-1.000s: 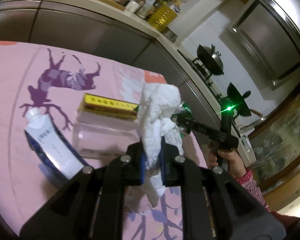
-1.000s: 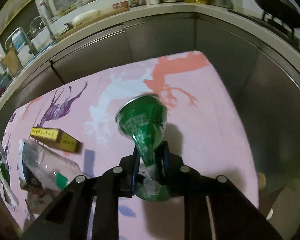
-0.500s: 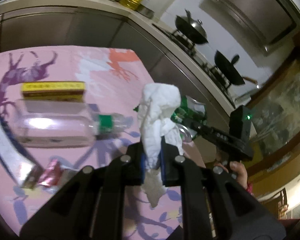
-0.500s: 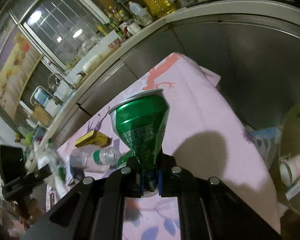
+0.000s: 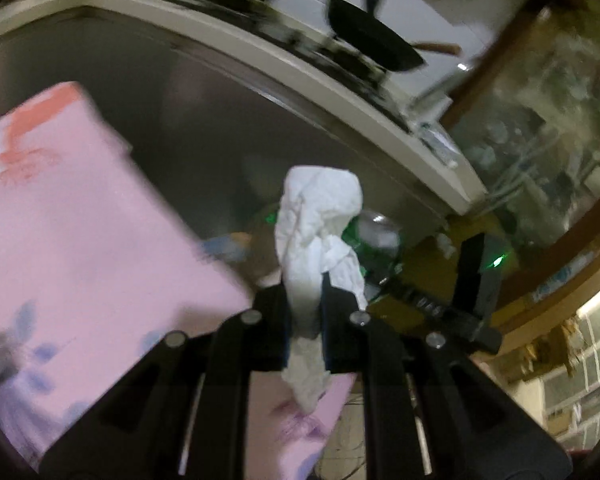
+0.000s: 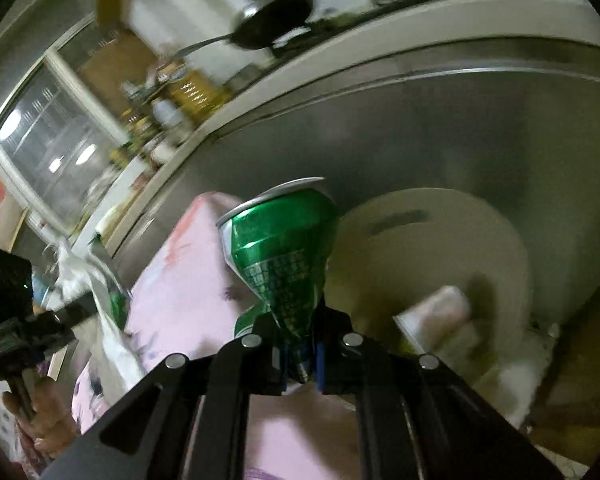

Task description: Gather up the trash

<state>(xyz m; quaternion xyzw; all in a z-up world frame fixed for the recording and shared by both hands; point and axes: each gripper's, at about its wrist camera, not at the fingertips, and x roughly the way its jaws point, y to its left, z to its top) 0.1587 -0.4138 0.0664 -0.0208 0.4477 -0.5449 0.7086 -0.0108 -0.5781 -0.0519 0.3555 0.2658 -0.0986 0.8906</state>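
A crumpled white tissue (image 5: 316, 232) stands up out of my left gripper (image 5: 305, 304), which is shut on it over the corner of the pink table (image 5: 80, 248). My right gripper (image 6: 300, 328) is shut on a crushed green can (image 6: 284, 256), pinched at its narrow lower end. Beyond the can sits a pale round trash bin (image 6: 504, 240) on the floor, with a pinkish carton (image 6: 436, 316) lying inside. In the right wrist view the left gripper (image 6: 88, 304) and its tissue (image 6: 100, 280) are at the left. In the left wrist view the right gripper (image 5: 384, 284) and the can (image 5: 374, 256) show behind the tissue.
Grey steel cabinet fronts (image 6: 420, 128) curve behind the table and bin, under a counter with black pans (image 5: 372, 44) and bottles (image 6: 188, 92). A person's hand (image 6: 40, 420) grips the left tool's handle. The pink table's edge (image 6: 172, 280) ends just short of the bin.
Both grippers swung right, off the table top with its bottle and yellow box, to the table's corner by the bin. The right jaws squeezed the can tighter. Tissue and can stay held.
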